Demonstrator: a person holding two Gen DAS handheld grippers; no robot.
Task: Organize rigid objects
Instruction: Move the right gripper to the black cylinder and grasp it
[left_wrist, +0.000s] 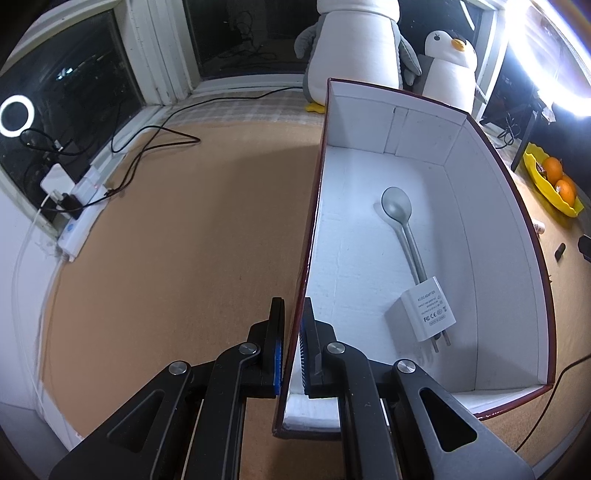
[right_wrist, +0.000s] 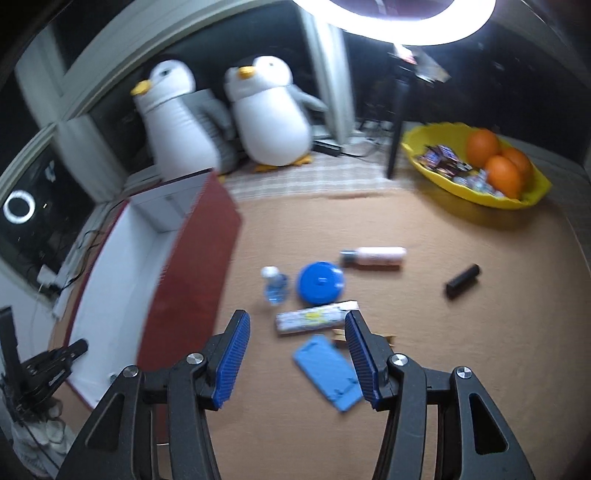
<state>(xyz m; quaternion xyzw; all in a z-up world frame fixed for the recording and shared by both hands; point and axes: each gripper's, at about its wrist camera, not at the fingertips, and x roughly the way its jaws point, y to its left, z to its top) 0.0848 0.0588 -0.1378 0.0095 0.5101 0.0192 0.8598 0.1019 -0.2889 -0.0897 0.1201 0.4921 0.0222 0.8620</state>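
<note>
Jaws of the left gripper (left_wrist: 293, 343) pinch the near side wall of the red box (left_wrist: 517, 206), one pad outside, one inside; box stands on the tan surface (left_wrist: 177, 236). Inside on the white floor: a grey spoon (left_wrist: 400, 218), handle end touching a white power adapter (left_wrist: 424, 314), prongs toward the camera.

Right gripper (right_wrist: 297, 354): jaws partly apart, nothing between the pads, above loose items on the surface. Below it, a blue flat case (right_wrist: 327, 373) and a printed tube (right_wrist: 314, 319). Farther out: blue round lid (right_wrist: 320, 282), small clear bottle (right_wrist: 274, 284), pink bottle (right_wrist: 373, 256) on its side, black cylinder (right_wrist: 461, 280) well apart to the right. Yellow bowl (right_wrist: 461, 188) with oranges (right_wrist: 495, 155) at far right. Two plush penguins (right_wrist: 269, 110) behind the box.
</note>
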